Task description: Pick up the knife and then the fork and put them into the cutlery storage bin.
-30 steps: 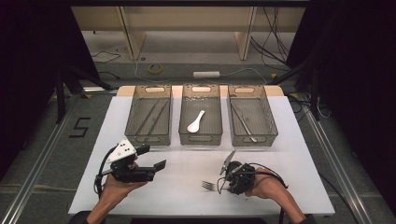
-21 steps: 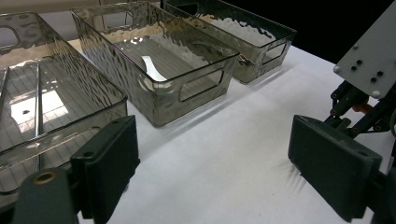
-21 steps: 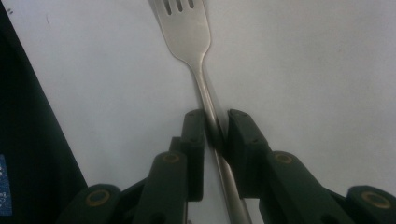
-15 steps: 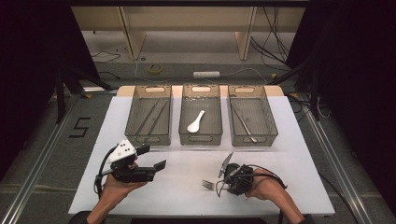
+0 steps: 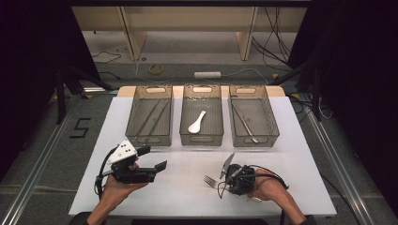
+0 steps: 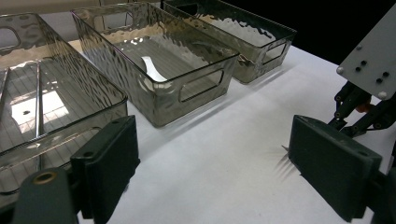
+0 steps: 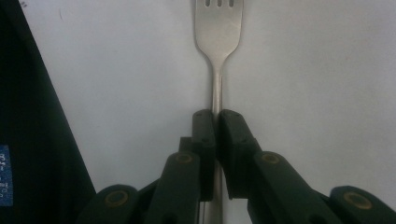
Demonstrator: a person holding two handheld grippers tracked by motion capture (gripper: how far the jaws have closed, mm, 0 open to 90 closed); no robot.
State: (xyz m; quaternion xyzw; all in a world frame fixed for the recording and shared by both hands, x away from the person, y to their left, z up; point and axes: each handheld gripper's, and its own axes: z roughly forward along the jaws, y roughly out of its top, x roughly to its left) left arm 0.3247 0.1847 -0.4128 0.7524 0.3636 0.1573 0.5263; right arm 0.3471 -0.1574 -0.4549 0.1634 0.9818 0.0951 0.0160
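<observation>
The fork (image 7: 217, 56) lies flat on the white worktop (image 5: 187, 187), near its front edge and right of centre, well apart from the three bins. In the right gripper view its slim handle runs straight between the two black jaws of the right gripper (image 7: 216, 116), which have just been closing and now pinch it on both sides; the neck and the head extend beyond the jaw tips, tines pointing away from the camera. The fork is bare, matt-bright metal with a narrow stem widening to a rounded head with slotted tines.

In the high view the fork (image 5: 211, 181) shows as a small tined shape projecting leftward from the right gripper (image 5: 224, 180), with the hand behind it; the pinch itself cannot be judged there.

The left gripper (image 5: 152, 158) is held over the worktop's left front area, its jaws released and spread wide with nothing between them. The left gripper view shows its blocky, dark pads (image 6: 109, 165) and, beyond them, the ribbed, smoky translucent walls of the bins with cut-out handles.

The left bin (image 5: 150, 115) holds long thin rods, the middle bin (image 5: 202, 115) a white spoon (image 5: 197, 123), and the right bin (image 5: 253, 115) a slender metal utensil whose type I cannot tell
</observation>
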